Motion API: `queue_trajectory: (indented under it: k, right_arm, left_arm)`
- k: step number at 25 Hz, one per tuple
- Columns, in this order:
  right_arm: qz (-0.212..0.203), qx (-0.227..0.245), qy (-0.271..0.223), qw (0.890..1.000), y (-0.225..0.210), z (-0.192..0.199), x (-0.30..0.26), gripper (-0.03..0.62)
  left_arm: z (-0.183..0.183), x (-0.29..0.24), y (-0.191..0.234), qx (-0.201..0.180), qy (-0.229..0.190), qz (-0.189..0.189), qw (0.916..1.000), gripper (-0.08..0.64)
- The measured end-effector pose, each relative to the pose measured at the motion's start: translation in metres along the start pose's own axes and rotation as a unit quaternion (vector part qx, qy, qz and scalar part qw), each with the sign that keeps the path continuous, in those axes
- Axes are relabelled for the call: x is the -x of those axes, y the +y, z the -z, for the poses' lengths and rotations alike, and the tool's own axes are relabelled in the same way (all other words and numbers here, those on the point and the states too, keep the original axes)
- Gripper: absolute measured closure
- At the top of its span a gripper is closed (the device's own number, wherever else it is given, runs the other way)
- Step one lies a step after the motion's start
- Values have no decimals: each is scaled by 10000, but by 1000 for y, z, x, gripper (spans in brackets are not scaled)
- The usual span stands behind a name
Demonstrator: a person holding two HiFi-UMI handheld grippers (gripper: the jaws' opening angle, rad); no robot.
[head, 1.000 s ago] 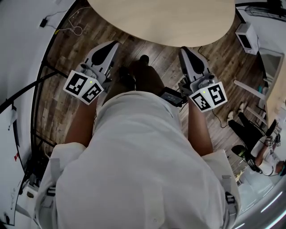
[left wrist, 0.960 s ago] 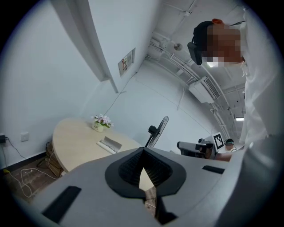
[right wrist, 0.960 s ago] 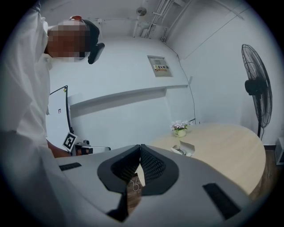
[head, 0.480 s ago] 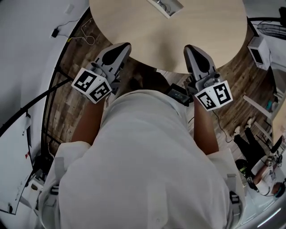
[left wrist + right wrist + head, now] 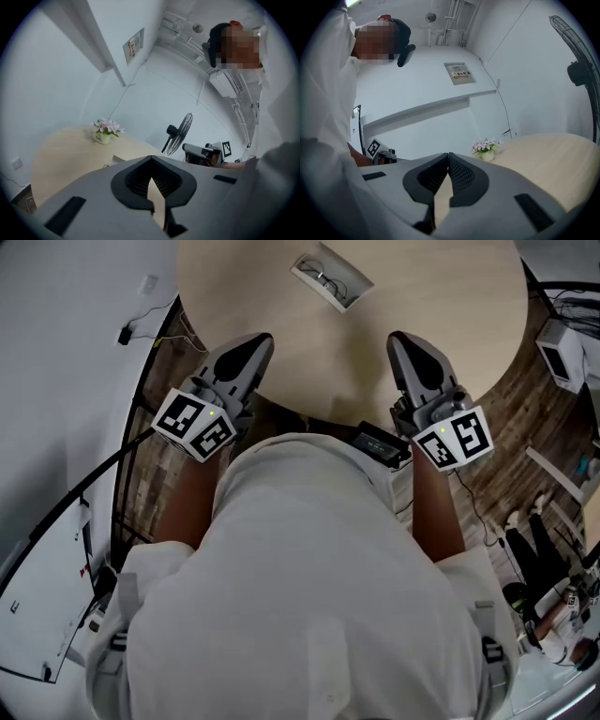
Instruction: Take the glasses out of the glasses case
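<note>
Glasses case (image 5: pixel 330 282) lies open on the far part of the round bench (image 5: pixel 450 306), with the glasses (image 5: pixel 326 277) inside it, not lifted out. Left tongs (image 5: pixel 255 341) and right tongs (image 5: pixel 405 341) are both held at the near bench edge, well apart from the case, 1 on each side of the person's body, tips pointing toward the far side. Judged a ready stance ahead of a reach; task not begun. Left gripper view: left tongs (image 5: pixel 151 161) closed tip to tip, only a thin slit lower down showing bench, nothing held. Right gripper view: right tongs (image 5: pixel 448 157) the same, tips meeting, empty. Both would need opening before any grasp. Only the head view shows the case and its contents. Neither gripper view shows it clearly, as both cameras look low across the bench top. The gripper views add what the head view lacks: a flower pot (image 5: pixel 106 132) at the far bench edge and a standing fan (image 5: pixel 180 136) beyond.
</note>
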State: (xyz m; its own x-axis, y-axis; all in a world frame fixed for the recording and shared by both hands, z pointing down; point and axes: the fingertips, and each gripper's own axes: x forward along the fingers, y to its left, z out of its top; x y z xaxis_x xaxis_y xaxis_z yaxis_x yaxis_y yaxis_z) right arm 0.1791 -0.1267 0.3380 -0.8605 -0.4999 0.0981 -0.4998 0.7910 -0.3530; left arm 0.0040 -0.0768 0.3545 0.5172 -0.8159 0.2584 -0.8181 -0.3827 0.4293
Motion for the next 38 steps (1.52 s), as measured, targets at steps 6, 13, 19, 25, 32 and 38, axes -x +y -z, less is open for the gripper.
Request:
queue_trajectory:
  k: [6, 13, 19, 25, 32, 38]
  right_arm:
    - [381, -123, 102, 9991, -22, 9, -22, 568]
    - [1120, -64, 274, 9933, -42, 16, -69, 568]
    - [1742, -29, 542, 9832, -60, 27, -99, 568]
    - [1791, 271, 1413, 9732, -70, 56, -135, 566]
    - [1485, 933, 3001, 9376, -79, 109, -168, 514]
    - [1274, 1270, 3998, 8988, -90, 141, -178, 509]
  left_arm:
    - [-14, -30, 35, 74, 236, 185, 9995, 551]
    - [-21, -72, 97, -47, 441, 794, 9959, 551]
    - [-23, -111, 129, -364, 696, 1360, 9876, 551]
    - [-11, -135, 153, -626, 951, 1654, 9796, 551]
    - [14, -152, 161, -1084, 1255, 1791, 9698, 551]
    - [18, -157, 157, -1171, 1182, 1872, 9681, 551]
